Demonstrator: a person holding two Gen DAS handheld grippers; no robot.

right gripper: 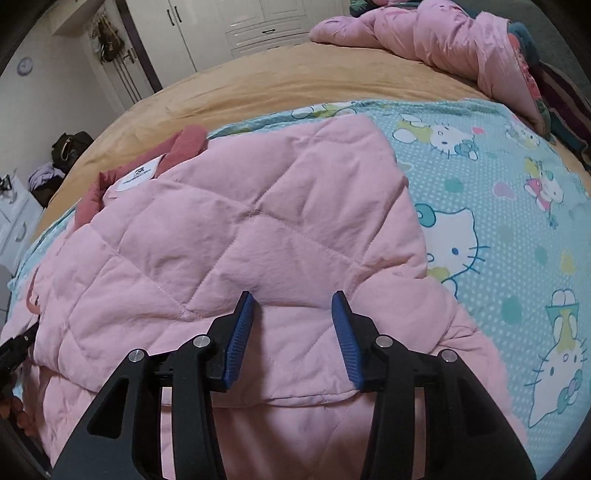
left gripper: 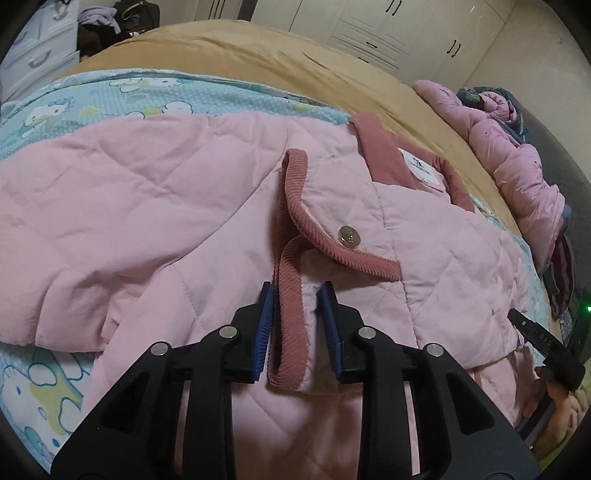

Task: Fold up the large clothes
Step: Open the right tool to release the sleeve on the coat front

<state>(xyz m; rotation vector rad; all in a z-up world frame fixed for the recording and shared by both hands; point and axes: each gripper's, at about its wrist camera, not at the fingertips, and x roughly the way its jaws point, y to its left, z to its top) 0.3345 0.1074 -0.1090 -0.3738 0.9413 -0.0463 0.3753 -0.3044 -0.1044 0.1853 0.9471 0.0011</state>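
Observation:
A pink quilted jacket (left gripper: 155,206) with dark pink corduroy trim lies spread on the bed; it also shows in the right wrist view (right gripper: 207,236). Its collar and white label (left gripper: 421,168) are at the far side. My left gripper (left gripper: 295,291) is open, its blue pads on either side of the corduroy front edge (left gripper: 290,325) near a metal snap (left gripper: 347,235). My right gripper (right gripper: 293,299) is open just above a folded-over panel of the jacket. The right gripper shows at the left wrist view's right edge (left gripper: 535,336).
The jacket lies on a blue cartoon-cat sheet (right gripper: 498,206) over a tan blanket (left gripper: 258,55). A crumpled pink quilted garment (right gripper: 424,33) is piled at the bed's far end. White wardrobes (left gripper: 388,33) and drawers (left gripper: 33,55) stand beyond.

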